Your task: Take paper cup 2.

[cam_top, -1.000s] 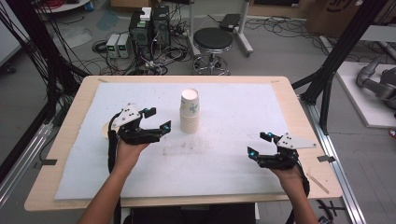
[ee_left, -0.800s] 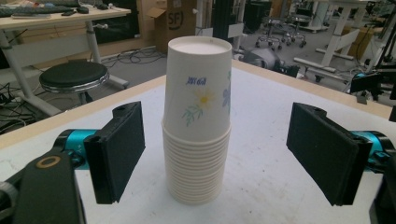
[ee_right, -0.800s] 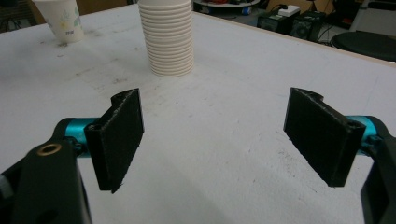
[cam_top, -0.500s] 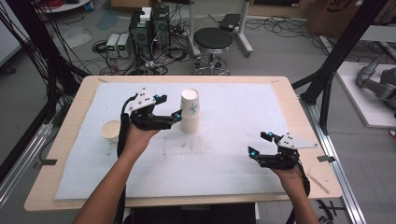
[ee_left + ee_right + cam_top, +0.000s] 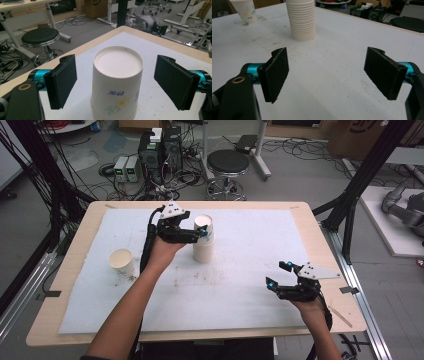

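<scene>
Straddling one cup stack [image 5: 203, 240], left claw [image 5: 202, 232] gapes; right claw [image 5: 280, 274] apart; one lone cup [image 5: 121, 262]

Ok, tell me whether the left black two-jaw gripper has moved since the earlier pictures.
Yes. The left gripper went away from the person toward the stack of white paper cups, its open jaws now flanking the top cup.

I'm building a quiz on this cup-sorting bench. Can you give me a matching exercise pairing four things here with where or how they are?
Things:
1. stack of paper cups
2. single paper cup
3. left gripper
4. right gripper

Places or states:
A. open, low over bare mat, near the table's right edge
B. upright alone, left part of the mat
C. open, jaws either side of the top upside-down cup
D. upside down, mid-table

Pairs: 1-D, 2-B, 3-C, 4-A
</scene>
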{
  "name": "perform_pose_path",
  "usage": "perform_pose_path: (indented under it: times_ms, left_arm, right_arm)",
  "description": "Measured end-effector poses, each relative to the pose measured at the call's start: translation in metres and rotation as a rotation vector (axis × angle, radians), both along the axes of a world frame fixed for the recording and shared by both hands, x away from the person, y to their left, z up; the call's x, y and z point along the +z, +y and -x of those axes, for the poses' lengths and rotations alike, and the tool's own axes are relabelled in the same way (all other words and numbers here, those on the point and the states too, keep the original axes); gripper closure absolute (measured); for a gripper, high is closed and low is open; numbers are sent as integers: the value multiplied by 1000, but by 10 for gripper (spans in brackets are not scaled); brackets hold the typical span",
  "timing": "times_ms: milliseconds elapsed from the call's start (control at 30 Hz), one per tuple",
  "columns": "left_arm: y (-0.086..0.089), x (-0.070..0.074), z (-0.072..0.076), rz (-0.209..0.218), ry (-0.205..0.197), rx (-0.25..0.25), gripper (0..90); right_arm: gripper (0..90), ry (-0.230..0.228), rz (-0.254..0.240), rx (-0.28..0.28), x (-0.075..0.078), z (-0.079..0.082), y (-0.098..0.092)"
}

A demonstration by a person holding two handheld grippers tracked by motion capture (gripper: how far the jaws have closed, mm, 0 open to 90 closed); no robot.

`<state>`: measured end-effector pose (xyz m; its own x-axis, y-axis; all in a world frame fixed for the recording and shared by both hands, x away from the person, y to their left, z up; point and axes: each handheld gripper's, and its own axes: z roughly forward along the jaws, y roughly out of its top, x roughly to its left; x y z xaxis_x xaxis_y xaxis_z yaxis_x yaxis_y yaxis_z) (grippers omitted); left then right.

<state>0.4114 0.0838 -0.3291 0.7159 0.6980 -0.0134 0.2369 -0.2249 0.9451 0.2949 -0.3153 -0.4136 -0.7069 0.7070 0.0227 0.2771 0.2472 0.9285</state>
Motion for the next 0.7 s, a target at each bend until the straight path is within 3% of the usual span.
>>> perform_pose_path:
  times_ms: [433,700]
  left_arm:
    - [-17,-11,-14,-26,28,-8,214]
    - [-18,-14,-17,-12,20,-6,306]
  right_arm:
    - [207,4,-1,1,0,0,-1]
    - [207,4,-8,0,0,0,-3]
